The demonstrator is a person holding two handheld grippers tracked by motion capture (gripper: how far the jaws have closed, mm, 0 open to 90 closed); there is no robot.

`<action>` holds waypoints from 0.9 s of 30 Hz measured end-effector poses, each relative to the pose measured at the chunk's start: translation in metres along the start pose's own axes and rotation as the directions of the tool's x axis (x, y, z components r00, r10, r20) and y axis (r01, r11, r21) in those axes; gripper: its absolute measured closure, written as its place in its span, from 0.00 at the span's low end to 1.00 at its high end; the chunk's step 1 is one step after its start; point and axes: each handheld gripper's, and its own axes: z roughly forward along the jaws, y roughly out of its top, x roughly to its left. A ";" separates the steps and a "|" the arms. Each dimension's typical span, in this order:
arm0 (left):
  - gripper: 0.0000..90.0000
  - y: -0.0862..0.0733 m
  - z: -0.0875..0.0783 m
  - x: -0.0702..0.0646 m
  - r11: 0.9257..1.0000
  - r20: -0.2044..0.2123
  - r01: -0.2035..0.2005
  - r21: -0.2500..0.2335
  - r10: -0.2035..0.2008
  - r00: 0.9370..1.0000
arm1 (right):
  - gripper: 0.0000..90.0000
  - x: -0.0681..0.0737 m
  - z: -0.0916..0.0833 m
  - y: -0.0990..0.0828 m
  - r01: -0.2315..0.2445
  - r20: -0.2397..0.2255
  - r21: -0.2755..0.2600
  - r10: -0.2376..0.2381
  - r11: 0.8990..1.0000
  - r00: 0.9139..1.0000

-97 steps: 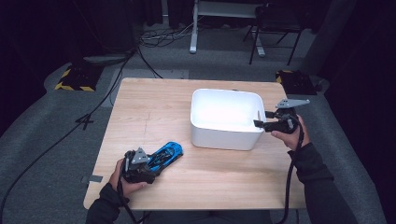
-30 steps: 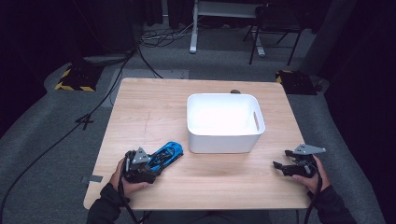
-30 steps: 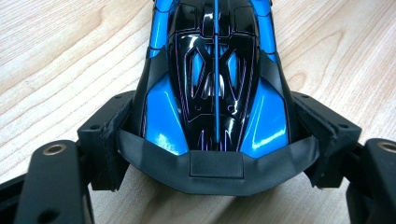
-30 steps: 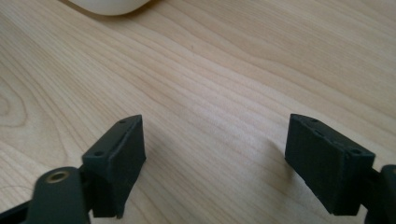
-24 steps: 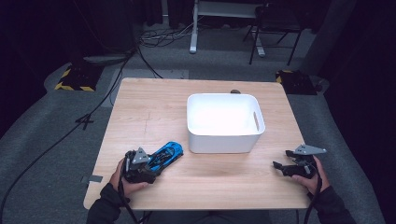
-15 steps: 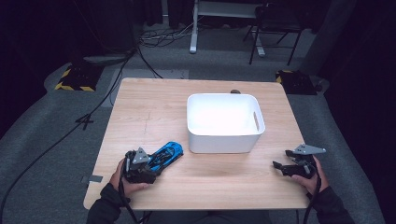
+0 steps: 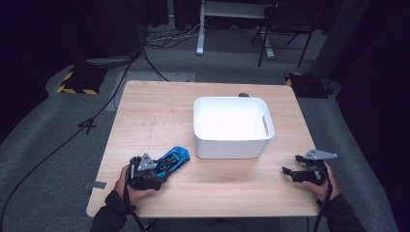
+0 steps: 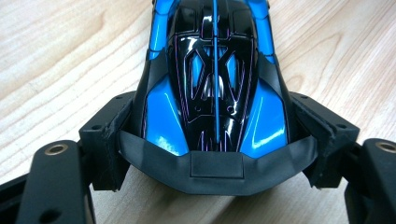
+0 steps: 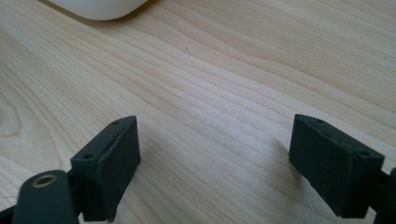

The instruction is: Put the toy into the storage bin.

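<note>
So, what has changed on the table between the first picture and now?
The right gripper let go of the white tub at its right side and came back to the table's near right edge; its fingers are open. The tub shifted a little to the left. The left gripper stayed shut on the blue toy car.

Black tongs (image 7: 167, 170) with grey three-cornered plates, trailing cables, dark sleeves.

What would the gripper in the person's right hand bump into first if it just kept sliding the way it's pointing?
Probably nothing soon. The right gripper, jaws open and empty, points left across the bare wooden table. The white bin sits off to one side, though depth is hard to judge.
</note>
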 end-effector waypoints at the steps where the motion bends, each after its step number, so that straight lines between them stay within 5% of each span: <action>1: 0.27 0.002 -0.003 0.000 1.000 -0.008 -0.006 -0.021 0.006 1.000 | 0.18 0.000 0.000 0.000 -0.001 0.000 0.000 0.001 1.000 1.000; 17: 0.27 0.028 -0.024 -0.012 0.984 -0.063 -0.058 -0.169 0.048 0.997 | 0.18 0.000 0.000 0.000 -0.001 0.000 -0.001 0.001 1.000 1.000; 27: 0.27 0.047 -0.040 -0.008 0.957 -0.063 -0.050 -0.285 0.034 0.997 | 0.18 0.000 0.000 0.000 -0.001 0.000 -0.001 0.001 1.000 1.000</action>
